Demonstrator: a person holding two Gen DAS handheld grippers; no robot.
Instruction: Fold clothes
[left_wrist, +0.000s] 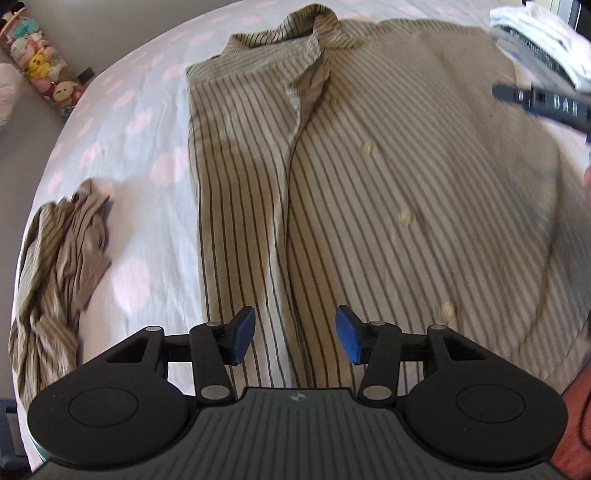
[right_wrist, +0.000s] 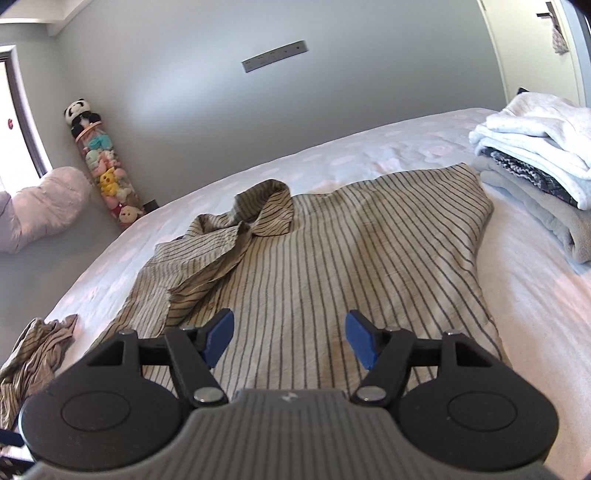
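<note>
The striped shirt (left_wrist: 369, 184) lay spread on the bed (left_wrist: 140, 147), collar at the far end, directly under and ahead of both pairs of fingers. The left gripper (left_wrist: 294, 334) had its fingers apart and empty above the shirt's near hem, close to the button placket. The right gripper (right_wrist: 287, 339) was likewise spread wide with nothing between its fingers, over the shirt's plain panel. One sleeve (left_wrist: 55, 266) sat bunched on the bed, well off to the left of the left fingers. Beyond the right fingers and off to their right stood a pile of folded clothes (right_wrist: 535, 162). The next fold probably called for drawing that sleeve flat first, then pinching an edge at two spaced points and carrying both over together so the stripes stayed parallel.
</note>
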